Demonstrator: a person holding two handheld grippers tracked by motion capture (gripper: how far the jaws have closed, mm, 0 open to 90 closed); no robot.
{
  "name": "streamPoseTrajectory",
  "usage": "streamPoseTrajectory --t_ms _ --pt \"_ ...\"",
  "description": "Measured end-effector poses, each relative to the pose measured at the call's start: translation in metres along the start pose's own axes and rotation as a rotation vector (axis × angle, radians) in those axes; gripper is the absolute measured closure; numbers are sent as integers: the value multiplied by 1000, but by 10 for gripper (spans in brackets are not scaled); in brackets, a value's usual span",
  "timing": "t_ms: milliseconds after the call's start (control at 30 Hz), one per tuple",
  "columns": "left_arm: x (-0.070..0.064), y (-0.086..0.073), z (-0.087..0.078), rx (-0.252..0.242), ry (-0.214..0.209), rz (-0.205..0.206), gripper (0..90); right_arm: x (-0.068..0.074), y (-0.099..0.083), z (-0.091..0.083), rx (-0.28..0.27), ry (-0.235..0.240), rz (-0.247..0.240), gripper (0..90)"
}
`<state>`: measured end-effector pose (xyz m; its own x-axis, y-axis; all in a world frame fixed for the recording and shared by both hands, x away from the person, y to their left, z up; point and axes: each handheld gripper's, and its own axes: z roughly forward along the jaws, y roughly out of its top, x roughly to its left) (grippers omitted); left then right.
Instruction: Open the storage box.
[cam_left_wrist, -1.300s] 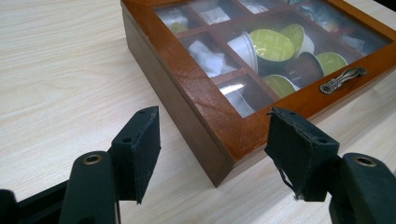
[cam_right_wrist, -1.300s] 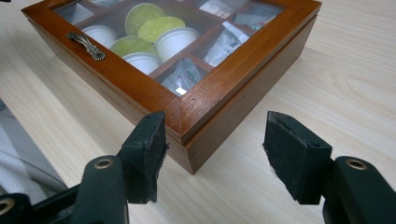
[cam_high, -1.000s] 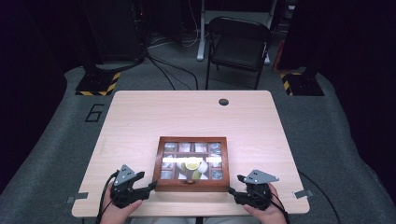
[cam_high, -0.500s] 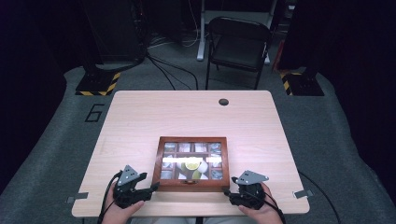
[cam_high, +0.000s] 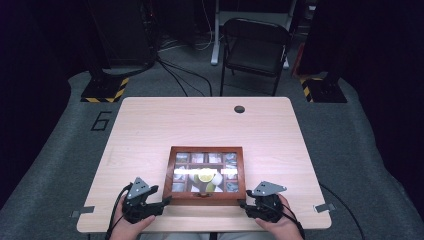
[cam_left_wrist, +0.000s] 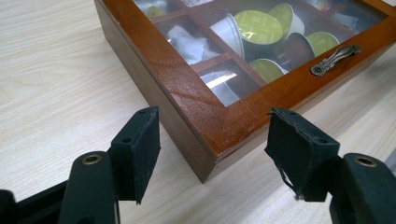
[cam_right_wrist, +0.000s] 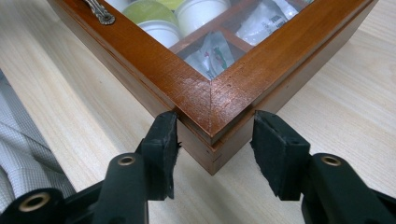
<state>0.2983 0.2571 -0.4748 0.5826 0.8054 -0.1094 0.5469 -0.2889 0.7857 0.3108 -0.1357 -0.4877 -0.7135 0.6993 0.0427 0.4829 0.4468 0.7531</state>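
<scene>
Both tongs have drawn inward toward the wooden box (cam_high: 206, 175) since a second ago. Left tongs (cam_left_wrist: 212, 154) stand apart, their jaws straddling the box's near left corner without touching it. Right tongs (cam_right_wrist: 215, 149) are also apart, jaws just beside the two faces of the near right corner. Behind the glass lid lie coffee capsules (cam_left_wrist: 258, 25) and sachets (cam_right_wrist: 212, 56). The box sits on the desk (cam_high: 150, 130), near its front edge.
</scene>
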Motion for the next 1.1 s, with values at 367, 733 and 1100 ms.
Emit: streamPoseTrajectory --t_ms 367,733,1100 --pt "-4 0 -3 -11 3 12 343 -1 3 -6 -39 12 -5 520" --pt "-7 2 3 10 -16 32 344 -3 8 -12 -99 26 40 519" --pt "-11 9 16 10 -5 43 288 -3 9 -13 -114 27 44 519"
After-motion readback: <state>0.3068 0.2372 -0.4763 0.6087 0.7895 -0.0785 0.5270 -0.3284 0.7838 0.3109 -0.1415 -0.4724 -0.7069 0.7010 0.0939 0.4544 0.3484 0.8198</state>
